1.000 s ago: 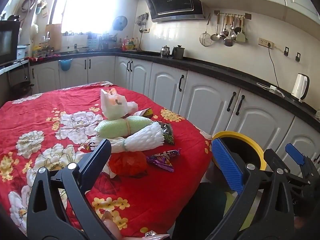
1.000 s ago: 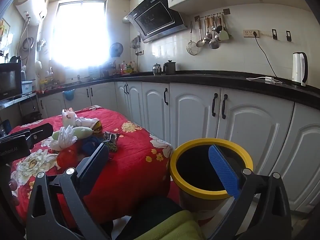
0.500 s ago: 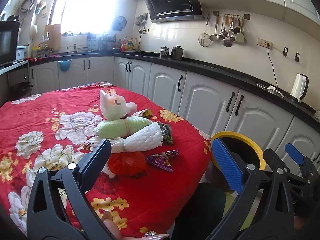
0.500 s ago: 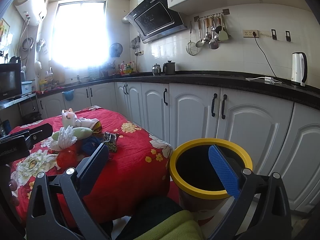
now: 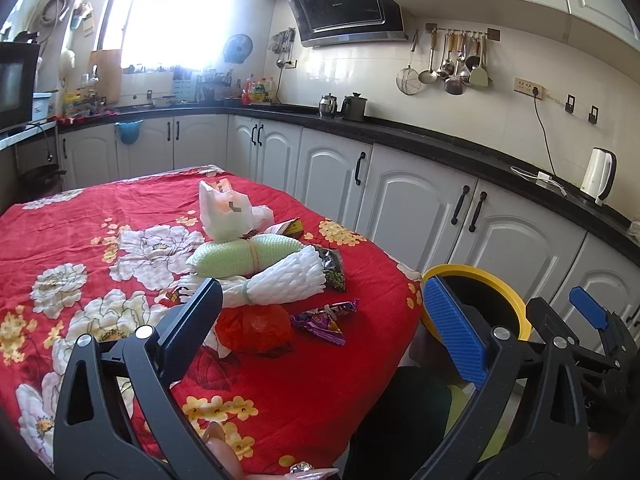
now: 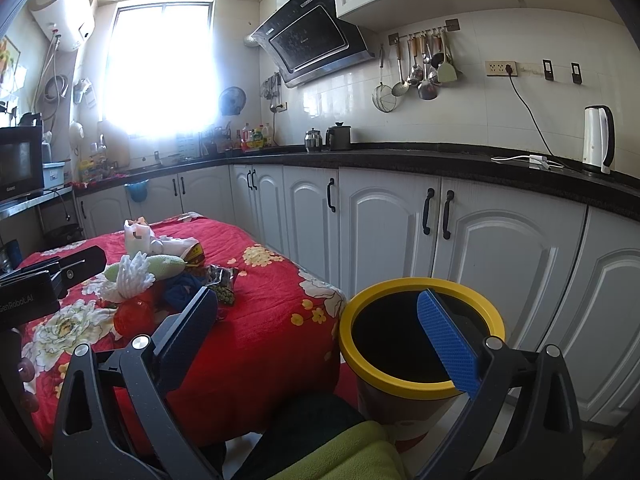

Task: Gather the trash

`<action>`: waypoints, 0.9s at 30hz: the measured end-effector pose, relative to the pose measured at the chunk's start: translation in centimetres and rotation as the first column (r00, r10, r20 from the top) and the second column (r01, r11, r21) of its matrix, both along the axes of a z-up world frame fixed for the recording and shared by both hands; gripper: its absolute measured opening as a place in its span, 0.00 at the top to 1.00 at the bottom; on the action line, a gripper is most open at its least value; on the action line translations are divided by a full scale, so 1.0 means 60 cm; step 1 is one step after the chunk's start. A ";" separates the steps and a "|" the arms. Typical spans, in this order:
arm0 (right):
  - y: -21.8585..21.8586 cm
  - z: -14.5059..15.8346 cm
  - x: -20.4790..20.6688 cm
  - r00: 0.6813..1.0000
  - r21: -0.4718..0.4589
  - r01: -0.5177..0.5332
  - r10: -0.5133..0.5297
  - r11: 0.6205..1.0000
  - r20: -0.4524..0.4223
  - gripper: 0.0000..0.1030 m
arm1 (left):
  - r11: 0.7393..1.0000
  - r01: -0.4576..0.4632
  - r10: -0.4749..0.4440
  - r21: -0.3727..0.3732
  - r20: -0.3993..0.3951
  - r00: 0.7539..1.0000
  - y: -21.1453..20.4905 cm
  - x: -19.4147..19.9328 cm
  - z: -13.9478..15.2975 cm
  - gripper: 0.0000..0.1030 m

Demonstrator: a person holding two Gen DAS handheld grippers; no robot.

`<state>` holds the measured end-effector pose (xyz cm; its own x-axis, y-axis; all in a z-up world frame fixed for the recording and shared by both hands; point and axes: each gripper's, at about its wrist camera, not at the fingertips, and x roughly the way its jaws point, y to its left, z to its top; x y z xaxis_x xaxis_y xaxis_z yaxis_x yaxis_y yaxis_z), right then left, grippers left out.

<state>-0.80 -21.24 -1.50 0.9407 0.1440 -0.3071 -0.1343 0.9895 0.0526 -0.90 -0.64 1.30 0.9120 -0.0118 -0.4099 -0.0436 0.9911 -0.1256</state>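
Note:
A heap of trash lies on the red flowered tablecloth [image 5: 80,216]: a white plastic bag [image 5: 226,212], a green foam net [image 5: 244,256], a white foam net [image 5: 280,280], a red-orange bag [image 5: 254,326], a purple wrapper [image 5: 322,318] and a dark snack packet [image 5: 332,266]. My left gripper [image 5: 320,316] hangs open just short of the heap, nothing between its fingers. A yellow-rimmed trash bin [image 6: 420,332] stands on the floor off the table's right corner. My right gripper [image 6: 320,324] is open and empty in front of the bin; its blue pad [image 6: 448,340] overlaps the rim.
White cabinets under a black counter [image 6: 440,160] run behind the table and bin. A kettle [image 6: 598,140] stands on the counter at the right. The person's green sleeve [image 6: 352,456] shows low in the right wrist view. Red cloth lies bare left of the heap.

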 end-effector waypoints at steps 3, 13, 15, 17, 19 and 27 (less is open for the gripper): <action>0.001 -0.001 0.000 1.000 0.000 -0.002 0.002 1.000 0.001 0.06 | 1.000 0.001 -0.001 0.001 0.001 1.000 0.000 0.000 -0.001 0.10; 0.001 -0.001 0.001 1.000 0.001 -0.015 0.015 1.000 -0.007 0.06 | 1.000 -0.004 0.004 -0.004 -0.002 1.000 0.004 0.001 -0.003 0.10; 0.005 -0.002 0.003 0.999 0.001 -0.032 0.032 0.999 -0.014 0.06 | 1.000 -0.011 0.011 -0.008 0.000 1.000 0.011 0.003 -0.003 0.10; 0.009 -0.003 0.005 0.998 -0.002 -0.055 0.055 0.998 -0.022 0.06 | 1.000 -0.018 0.018 -0.014 0.002 1.000 0.019 0.004 -0.004 0.10; 0.015 -0.004 0.009 0.996 -0.001 -0.082 0.082 0.997 -0.031 0.06 | 0.999 -0.029 0.030 -0.020 0.006 1.000 0.028 0.005 -0.003 0.10; 0.051 -0.001 0.030 0.983 0.019 -0.174 0.175 0.984 -0.049 0.06 | 0.992 -0.110 0.110 -0.057 0.004 0.994 0.087 0.017 0.002 0.10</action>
